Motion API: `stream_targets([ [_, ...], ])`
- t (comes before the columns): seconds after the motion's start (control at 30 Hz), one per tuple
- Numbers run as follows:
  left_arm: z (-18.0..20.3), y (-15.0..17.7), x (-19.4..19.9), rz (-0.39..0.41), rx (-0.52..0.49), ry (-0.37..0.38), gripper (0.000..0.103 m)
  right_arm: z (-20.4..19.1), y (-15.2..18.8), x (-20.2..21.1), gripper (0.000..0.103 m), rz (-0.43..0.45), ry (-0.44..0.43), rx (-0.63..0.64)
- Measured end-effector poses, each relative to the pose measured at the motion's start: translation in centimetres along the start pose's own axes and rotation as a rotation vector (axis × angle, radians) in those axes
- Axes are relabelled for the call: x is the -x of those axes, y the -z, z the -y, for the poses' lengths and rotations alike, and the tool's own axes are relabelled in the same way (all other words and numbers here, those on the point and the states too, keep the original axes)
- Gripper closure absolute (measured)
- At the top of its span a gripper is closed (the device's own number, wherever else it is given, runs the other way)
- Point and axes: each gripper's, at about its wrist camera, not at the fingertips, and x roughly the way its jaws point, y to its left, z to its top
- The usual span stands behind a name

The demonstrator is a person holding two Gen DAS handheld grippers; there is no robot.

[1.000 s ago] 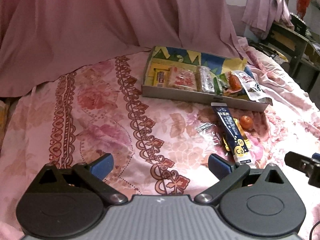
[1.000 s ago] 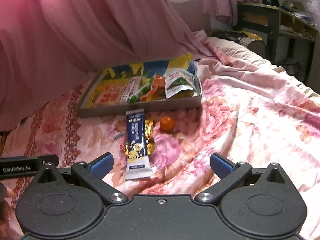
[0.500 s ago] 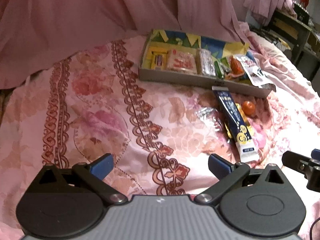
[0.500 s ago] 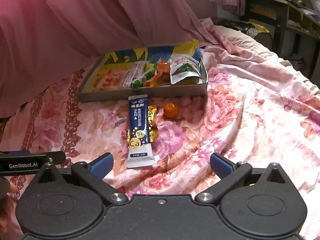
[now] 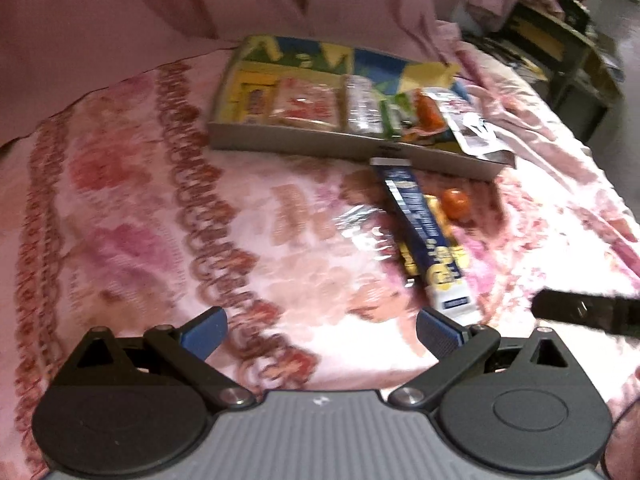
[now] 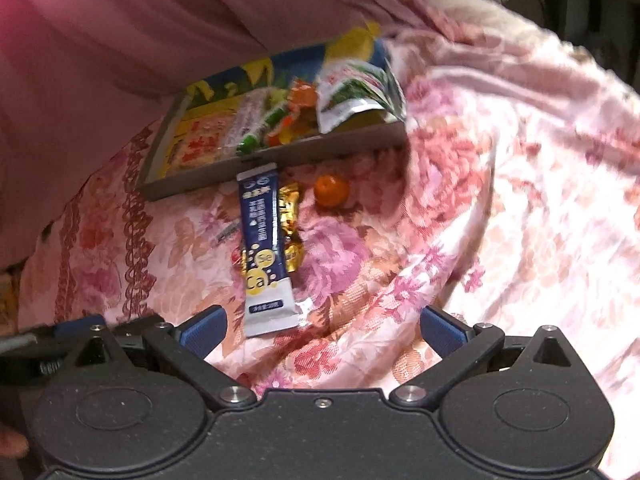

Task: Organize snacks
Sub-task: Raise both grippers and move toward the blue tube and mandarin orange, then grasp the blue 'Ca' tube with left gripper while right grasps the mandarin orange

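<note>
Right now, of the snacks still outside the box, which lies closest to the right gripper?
The long blue sachet: its white end nearly reaches the open right gripper. The gold wrapper lies partly under it, farther back, and the small orange sits near the box.

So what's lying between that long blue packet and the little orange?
A crinkled gold wrapper, partly tucked under the blue packet, left of the orange; the right wrist view shows it best.

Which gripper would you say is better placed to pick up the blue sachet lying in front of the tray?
Right, probably. The blue sachet lies just ahead of the open right gripper, near its left finger. For the left gripper, also open, it sits off beyond the right finger.
</note>
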Motion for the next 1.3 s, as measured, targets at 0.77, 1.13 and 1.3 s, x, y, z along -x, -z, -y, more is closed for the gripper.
stream_targets([
  [0.77, 4.8, -3.2, -6.7, 0.119, -0.144, 0.139, 0.006, 2.7, -9.0, -6.5, 0.002, 0.032, -0.033, 0.032],
  [1.13, 5.3, -3.6, -8.7, 0.091, -0.161, 0.179, 0.04, 2.0, -10.0, -10.2, 0.036, 0.006, -0.069, 0.049],
  [1.3, 4.7, -3.9, -8.9, 0.073, -0.124, 0.189, 0.051, 2.3, -10.2, -11.4, 0.048, -0.016, -0.103, 0.008],
])
